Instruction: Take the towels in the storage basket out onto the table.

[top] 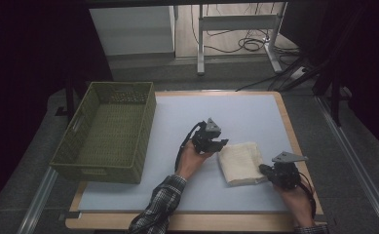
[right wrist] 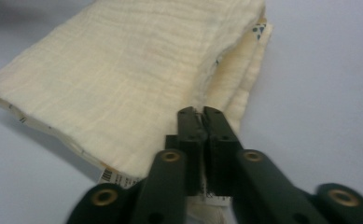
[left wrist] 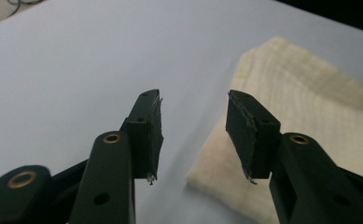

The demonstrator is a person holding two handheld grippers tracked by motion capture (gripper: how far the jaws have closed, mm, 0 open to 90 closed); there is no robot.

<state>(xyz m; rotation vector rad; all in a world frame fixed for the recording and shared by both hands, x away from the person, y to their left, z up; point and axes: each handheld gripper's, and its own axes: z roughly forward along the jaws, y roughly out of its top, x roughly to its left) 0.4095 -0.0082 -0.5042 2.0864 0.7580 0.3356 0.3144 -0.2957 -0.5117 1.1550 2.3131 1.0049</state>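
Note:
A folded cream cloth (top: pixel 240 161) lies on the pale blue table top (top: pixel 245 112), right of centre. My left gripper (top: pixel 217 145) hovers at the cloth's left edge. In the left gripper view its jaws stand open (left wrist: pixel 193 100) with nothing between them, and the cloth (left wrist: pixel 300 93) lies just to the right. My right gripper (top: pixel 264 169) is at the cloth's near right corner. In the right gripper view its jaws (right wrist: pixel 198 112) are pressed together on the edge of the cloth (right wrist: pixel 123 70), and a small white label peeks out at their base.
A green woven basket (top: pixel 99 170) stands on the table's left side. The table's wooden rim runs along the right and front. Behind the table are a metal desk frame (top: pixel 236 24) and cables on the floor.

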